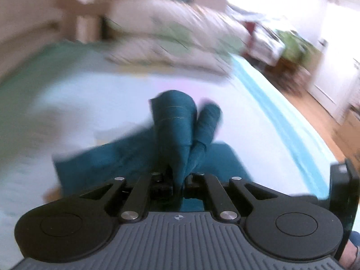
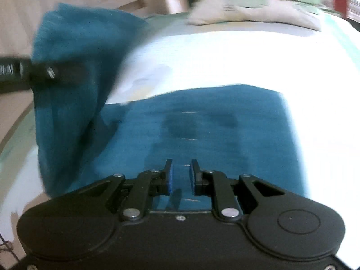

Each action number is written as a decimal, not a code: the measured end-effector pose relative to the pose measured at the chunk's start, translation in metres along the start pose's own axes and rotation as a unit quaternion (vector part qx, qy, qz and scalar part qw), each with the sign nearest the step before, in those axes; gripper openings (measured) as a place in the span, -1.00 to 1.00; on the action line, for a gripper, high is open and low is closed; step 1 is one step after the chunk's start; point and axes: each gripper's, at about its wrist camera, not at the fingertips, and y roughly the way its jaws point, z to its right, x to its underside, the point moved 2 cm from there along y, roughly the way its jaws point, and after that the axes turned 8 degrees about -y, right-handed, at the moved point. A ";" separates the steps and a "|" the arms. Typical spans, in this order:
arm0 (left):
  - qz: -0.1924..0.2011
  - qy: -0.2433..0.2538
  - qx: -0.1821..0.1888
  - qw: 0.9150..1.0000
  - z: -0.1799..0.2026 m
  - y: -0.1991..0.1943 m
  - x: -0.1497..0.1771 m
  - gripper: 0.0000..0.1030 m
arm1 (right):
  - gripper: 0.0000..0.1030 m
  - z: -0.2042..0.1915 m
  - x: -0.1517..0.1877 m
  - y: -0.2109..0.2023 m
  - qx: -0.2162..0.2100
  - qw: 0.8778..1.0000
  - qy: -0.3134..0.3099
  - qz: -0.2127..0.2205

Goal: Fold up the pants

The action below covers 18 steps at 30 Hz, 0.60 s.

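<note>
Pants (image 2: 202, 135) of teal cloth were spread flat on the bed (image 2: 247, 56), directly ahead of and beneath the right gripper (image 2: 181, 175), while one part was lifted off the sheet at the left of the right wrist view. That raised part was seen bunched into two upright folds (image 1: 180, 123) in the left wrist view, rising straight from between the jaws of the left gripper (image 1: 180, 177). The left jaws were pressed together on the cloth, so that it was pinched where the folds met. The rest of the garment lay below and behind that grip, on the sheet. The right jaws were held a little apart, with blue pads (image 2: 171, 177) showing on their inner faces; teal cloth was visible through the gap, but whether it was touched by the pads could not be told. Pillows (image 1: 168, 33) were piled at the far end of the bed, and wooden floor (image 1: 326, 112) was seen beyond its right edge. Both views were blurred.
</note>
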 end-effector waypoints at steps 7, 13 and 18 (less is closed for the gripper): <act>-0.038 -0.013 0.030 0.999 0.033 0.043 0.014 -0.80 | -0.42 0.047 0.012 -0.011 0.042 0.998 0.040 -0.036; -0.047 -0.005 0.040 0.998 0.045 0.040 0.017 -0.79 | -0.42 0.051 0.019 -0.009 0.050 0.997 0.019 -0.056; -0.068 0.016 0.034 0.997 0.062 0.049 0.019 -0.79 | -0.42 0.068 0.025 -0.016 0.059 0.996 0.036 -0.060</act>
